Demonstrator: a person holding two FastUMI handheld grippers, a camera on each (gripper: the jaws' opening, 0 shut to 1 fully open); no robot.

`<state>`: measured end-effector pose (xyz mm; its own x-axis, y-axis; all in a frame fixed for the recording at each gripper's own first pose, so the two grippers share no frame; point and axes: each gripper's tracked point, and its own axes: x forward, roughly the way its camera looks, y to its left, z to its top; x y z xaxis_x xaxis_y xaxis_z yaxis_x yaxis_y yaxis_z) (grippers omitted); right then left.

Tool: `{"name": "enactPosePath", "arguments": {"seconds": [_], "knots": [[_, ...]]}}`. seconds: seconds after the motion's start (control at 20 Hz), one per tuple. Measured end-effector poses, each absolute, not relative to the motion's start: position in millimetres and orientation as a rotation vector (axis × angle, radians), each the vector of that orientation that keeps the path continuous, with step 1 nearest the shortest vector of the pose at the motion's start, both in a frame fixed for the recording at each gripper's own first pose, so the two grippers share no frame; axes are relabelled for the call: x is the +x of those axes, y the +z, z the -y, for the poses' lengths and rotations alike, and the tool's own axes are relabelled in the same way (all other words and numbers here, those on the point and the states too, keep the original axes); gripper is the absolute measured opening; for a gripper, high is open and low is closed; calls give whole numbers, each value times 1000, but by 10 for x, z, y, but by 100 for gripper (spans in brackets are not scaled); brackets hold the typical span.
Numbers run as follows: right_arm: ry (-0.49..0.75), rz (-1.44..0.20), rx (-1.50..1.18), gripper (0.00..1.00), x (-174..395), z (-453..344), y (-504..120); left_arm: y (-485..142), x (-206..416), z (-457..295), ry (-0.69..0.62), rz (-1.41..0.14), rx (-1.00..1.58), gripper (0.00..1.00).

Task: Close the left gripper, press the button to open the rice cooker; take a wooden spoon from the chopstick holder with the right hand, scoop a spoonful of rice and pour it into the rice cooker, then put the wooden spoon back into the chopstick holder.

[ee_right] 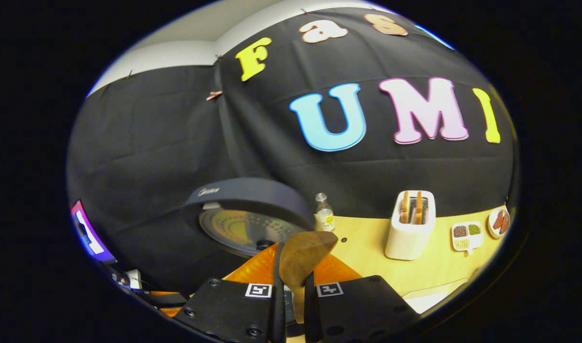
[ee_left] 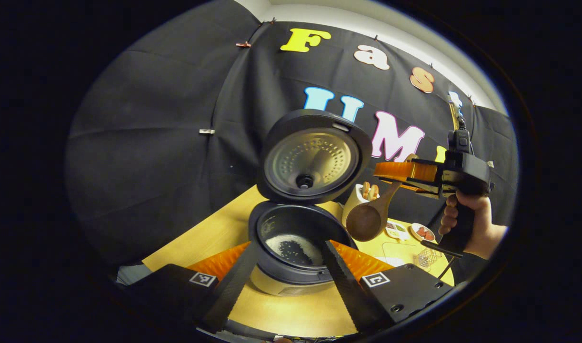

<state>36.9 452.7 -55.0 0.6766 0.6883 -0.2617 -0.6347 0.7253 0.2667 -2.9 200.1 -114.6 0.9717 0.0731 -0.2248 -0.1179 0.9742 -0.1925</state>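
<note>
I'm working in a mock kitchen booth: black cloth wall (ee_right: 153, 133), wooden table (ee_right: 367, 247) with rice cooker (ee_left: 291, 247) and toaster (ee_right: 410, 228).

The rice cooker (ee_left: 291, 267) has a dark matt outer lid, and the lid's inner plate (ee_left: 310, 164) is brushed, dimpled metal with a soft sheen. Its inner pot (ee_left: 276, 228) looks dark and smooth. The wooden spoon (ee_left: 367, 220) is smooth, satin-brown wood. The table (ee_left: 215, 233) is pale, smooth wood-look board. At the far right, the toaster (ee_right: 410, 233) looks like glossy white plastic, and left of it the small bottle (ee_right: 324, 214) is clear and shiny.
</note>
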Motion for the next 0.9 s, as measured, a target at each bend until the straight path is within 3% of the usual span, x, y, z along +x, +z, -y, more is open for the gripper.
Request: {"name": "enactPosePath", "arguments": {"seconds": [0.05, 0.1, 0.6, 0.9], "knots": [[713, -358, 185, 14, 433, -4374, -500, -1130, 0, -1931, 83, -217, -200, 95], [677, -354, 211, 19, 497, -4197, -448, -1111, 27, -1852, 69, -217, -195, 95], [298, -274, 442, 19, 1365, -1910, 21, -949, 322, -1089, -24, -213, -170, 95], [110, -270, 498, 19, 1708, -681, -177, -839, 459, -701, -6, -208, -172, 95]]}}
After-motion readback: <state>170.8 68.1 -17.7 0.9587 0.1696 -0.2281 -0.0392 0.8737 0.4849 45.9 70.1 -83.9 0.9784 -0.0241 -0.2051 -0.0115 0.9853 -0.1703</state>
